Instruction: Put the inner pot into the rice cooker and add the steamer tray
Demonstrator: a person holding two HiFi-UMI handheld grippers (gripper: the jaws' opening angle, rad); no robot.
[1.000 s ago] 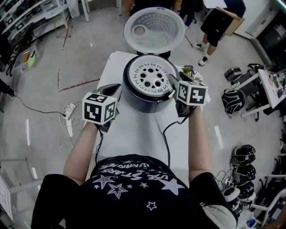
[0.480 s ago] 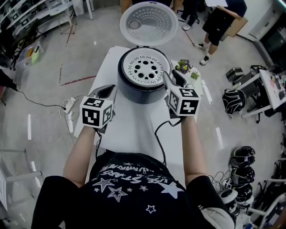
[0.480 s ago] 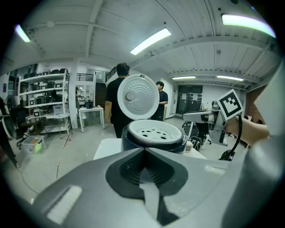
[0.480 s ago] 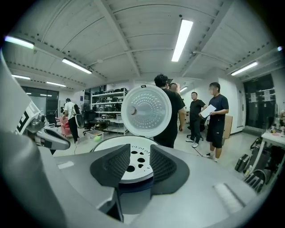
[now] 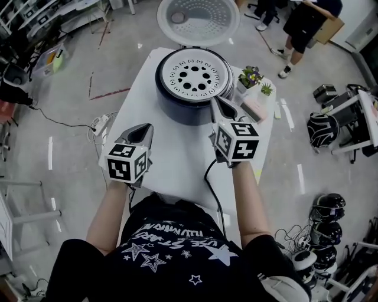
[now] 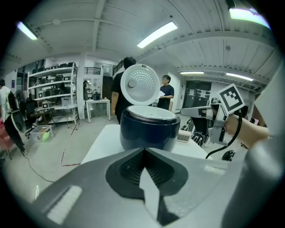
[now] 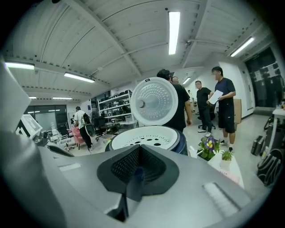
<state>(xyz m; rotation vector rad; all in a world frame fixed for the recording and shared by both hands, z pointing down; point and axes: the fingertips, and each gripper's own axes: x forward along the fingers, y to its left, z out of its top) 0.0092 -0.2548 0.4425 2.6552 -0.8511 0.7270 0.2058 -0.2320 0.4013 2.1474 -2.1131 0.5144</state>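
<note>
– Both jaw pairs are sitting together, empty: left gripper point(image 5: 146, 126), and right gripper point(image 5: 216, 101), whose jaws have just been closing on nothing.
– Steamer tray point(image 5: 192, 73) is lying in the rice cooker point(image 5: 188, 111), lid point(image 5: 198, 17) open. I'm judging placement done; advising hands stay clear of the rim.

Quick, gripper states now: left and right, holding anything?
Left gripper: closed, empty.
Right gripper: closed, jaws have just been closing, nothing between them.
</note>
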